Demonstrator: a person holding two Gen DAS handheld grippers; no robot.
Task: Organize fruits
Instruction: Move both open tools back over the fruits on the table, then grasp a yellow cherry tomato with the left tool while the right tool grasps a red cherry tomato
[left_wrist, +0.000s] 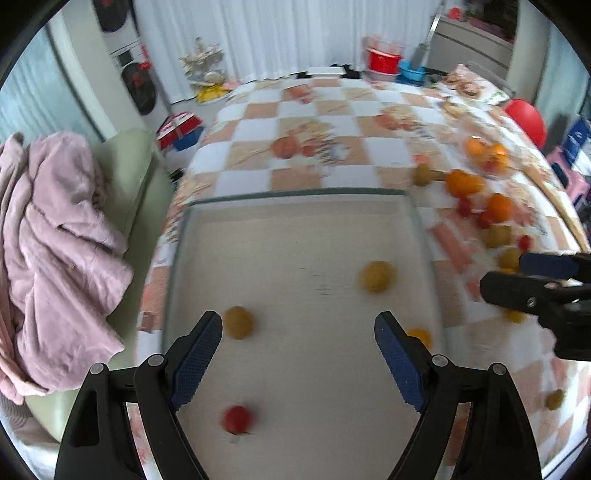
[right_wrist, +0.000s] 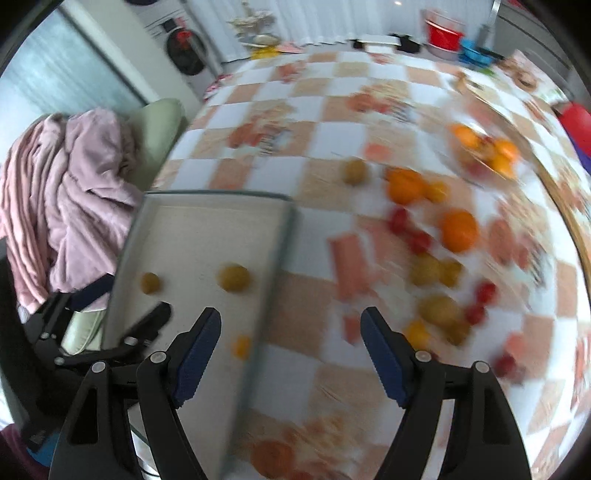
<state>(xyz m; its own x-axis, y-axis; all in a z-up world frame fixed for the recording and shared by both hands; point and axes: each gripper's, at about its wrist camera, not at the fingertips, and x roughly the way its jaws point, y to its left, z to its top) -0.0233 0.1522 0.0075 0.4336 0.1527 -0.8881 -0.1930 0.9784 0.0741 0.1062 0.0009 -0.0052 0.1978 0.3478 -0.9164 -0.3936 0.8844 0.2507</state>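
Observation:
A white tray (left_wrist: 295, 229) lies on the checkered table. It holds two yellow-brown fruits (left_wrist: 376, 276) (left_wrist: 239, 322), a red tomato (left_wrist: 238, 419) and a small orange fruit (left_wrist: 419, 336). My left gripper (left_wrist: 298, 332) hovers open and empty over the tray. My right gripper (right_wrist: 291, 328) is open and empty above the tray's right rim (right_wrist: 273, 266); it shows at the right in the left wrist view (left_wrist: 517, 284). Loose oranges (right_wrist: 458, 229), tomatoes (right_wrist: 417, 240) and yellow-brown fruits (right_wrist: 437, 309) lie scattered to the right.
A clear bowl with oranges (right_wrist: 487, 155) stands at the far right. A pink blanket (left_wrist: 55, 240) lies over a green seat (left_wrist: 144, 177) left of the table. Red and blue tubs (left_wrist: 384, 61) stand beyond the table's far edge.

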